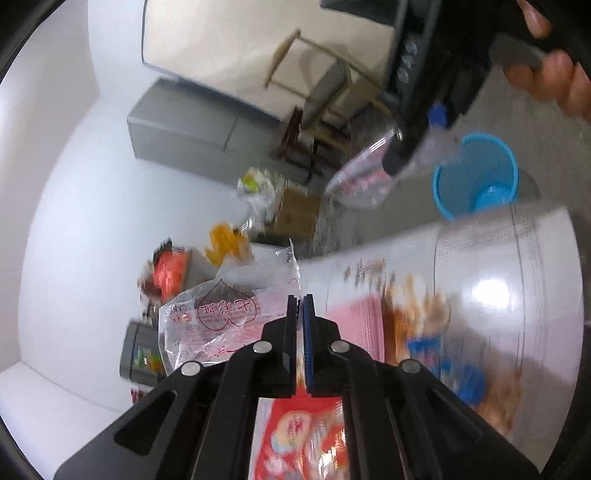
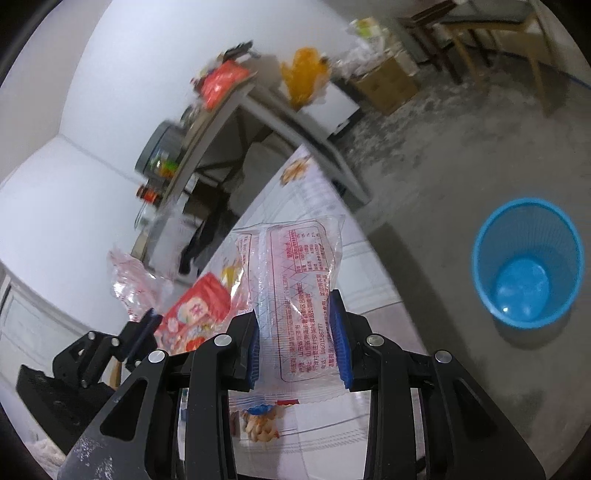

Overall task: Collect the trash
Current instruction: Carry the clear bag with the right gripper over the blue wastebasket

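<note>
My left gripper (image 1: 300, 306) is shut on a clear wrapper with a red heart print (image 1: 221, 317), held above the white table (image 1: 498, 280). It also shows in the right wrist view (image 2: 142, 325) at lower left with its crumpled wrapper (image 2: 129, 280). My right gripper (image 2: 297, 325) is shut on a clear wrapper with red printed text (image 2: 295, 280); in the left wrist view this gripper (image 1: 397, 158) and its wrapper (image 1: 358, 181) hang near the blue mesh bin (image 1: 476, 177). The bin (image 2: 528, 262) stands empty on the floor at right. A red snack packet (image 2: 197, 314) lies on the table.
A second table (image 2: 280, 118) behind holds a red packet (image 2: 221, 83) and an orange bag (image 2: 304, 75). A cardboard box (image 2: 386, 86) and wooden chairs (image 2: 480, 33) stand on the concrete floor. A grey cabinet (image 1: 192, 125) stands by the wall.
</note>
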The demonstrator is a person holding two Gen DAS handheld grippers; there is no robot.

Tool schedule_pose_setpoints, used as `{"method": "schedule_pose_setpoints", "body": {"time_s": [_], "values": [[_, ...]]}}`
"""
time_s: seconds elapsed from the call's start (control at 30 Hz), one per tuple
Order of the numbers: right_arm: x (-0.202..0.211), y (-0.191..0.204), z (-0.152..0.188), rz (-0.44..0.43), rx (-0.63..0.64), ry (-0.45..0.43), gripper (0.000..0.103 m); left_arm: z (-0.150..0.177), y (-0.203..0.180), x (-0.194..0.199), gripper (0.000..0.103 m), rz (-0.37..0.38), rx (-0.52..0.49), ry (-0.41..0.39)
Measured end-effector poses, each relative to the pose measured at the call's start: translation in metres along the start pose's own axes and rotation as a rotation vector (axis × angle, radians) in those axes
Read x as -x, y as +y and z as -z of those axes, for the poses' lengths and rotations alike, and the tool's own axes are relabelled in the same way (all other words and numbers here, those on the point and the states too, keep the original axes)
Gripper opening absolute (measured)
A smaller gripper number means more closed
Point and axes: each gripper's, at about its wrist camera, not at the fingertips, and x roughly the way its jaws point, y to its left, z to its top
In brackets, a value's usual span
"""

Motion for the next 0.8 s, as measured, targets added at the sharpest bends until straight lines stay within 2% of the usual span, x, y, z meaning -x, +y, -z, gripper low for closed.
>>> {"method": "schedule_pose_setpoints", "body": {"time_s": [0.07,0.2,0.37,0.47,0.53,0.8], "values": [[0.015,-0.012,-0.003,0.014,-0.038,-0.039,0.030,-0.017,-0.004,0.000,0.003,0.017,-0.009,-0.045],[0.047,-0.049,-0.005,0.041,-0.142,-0.117,0.030,-0.059,-0.026,-0.009,0.003,0.099,-0.043,-0.130],[0.067,-0.102,-0.010,0.075,-0.279,-0.160,0.031,-0.096,-0.060,-0.026,0.003,0.155,-0.091,-0.222],[0.060,-0.139,-0.018,0.084,-0.361,-0.133,0.032,-0.119,-0.085,-0.038,0.003,0.208,-0.131,-0.257],[0.052,-0.165,-0.022,0.086,-0.419,-0.109,0.033,-0.132,-0.104,-0.052,0.003,0.272,-0.159,-0.260],[0.009,-0.219,-0.053,0.120,-0.506,-0.004,0.036,-0.173,-0.160,-0.106,0.004,0.394,-0.255,-0.245]]}}
